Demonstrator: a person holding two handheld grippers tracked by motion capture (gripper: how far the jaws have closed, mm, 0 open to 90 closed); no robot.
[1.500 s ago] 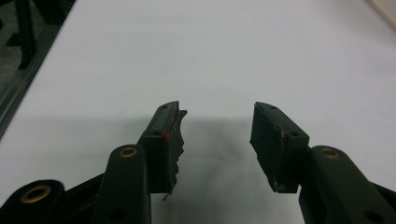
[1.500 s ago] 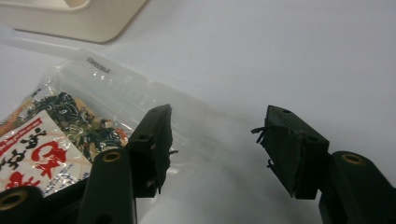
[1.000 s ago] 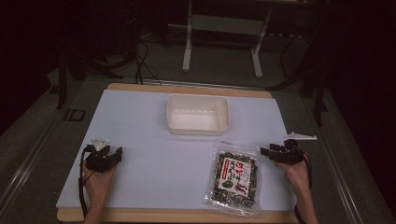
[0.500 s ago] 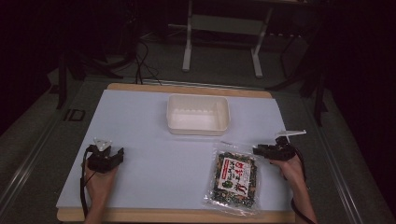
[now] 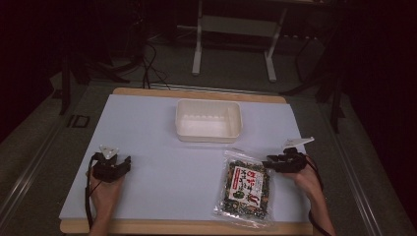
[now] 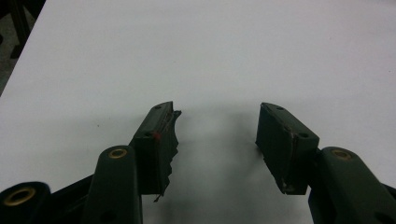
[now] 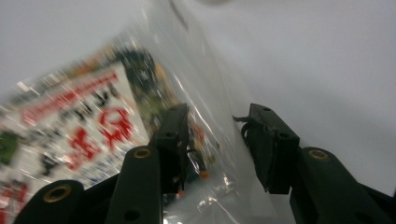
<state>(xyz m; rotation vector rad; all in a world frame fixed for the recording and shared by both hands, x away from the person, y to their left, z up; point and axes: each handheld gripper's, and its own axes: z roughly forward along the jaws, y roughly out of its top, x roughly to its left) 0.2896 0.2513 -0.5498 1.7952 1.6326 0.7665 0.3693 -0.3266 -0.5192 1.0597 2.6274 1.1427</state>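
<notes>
While the snack bag (image 5: 244, 187) lies flat at the lower right of the high view, below the white tray (image 5: 209, 120), the right gripper (image 5: 268, 161) is at its right edge. Its jaws have just been closing and straddle the clear plastic edge, not yet pressing. At lower left, the left gripper (image 5: 129, 162) rests with jaws apart over the bare white table (image 5: 157, 147).

Right claw (image 5: 269, 161) is placed at the edge of the snack bag (image 5: 244, 187); left claw (image 5: 127, 162) is rested on the table (image 5: 147, 128).

Snack bag (image 5: 244, 186) lies before the tray (image 5: 209, 120).
</notes>
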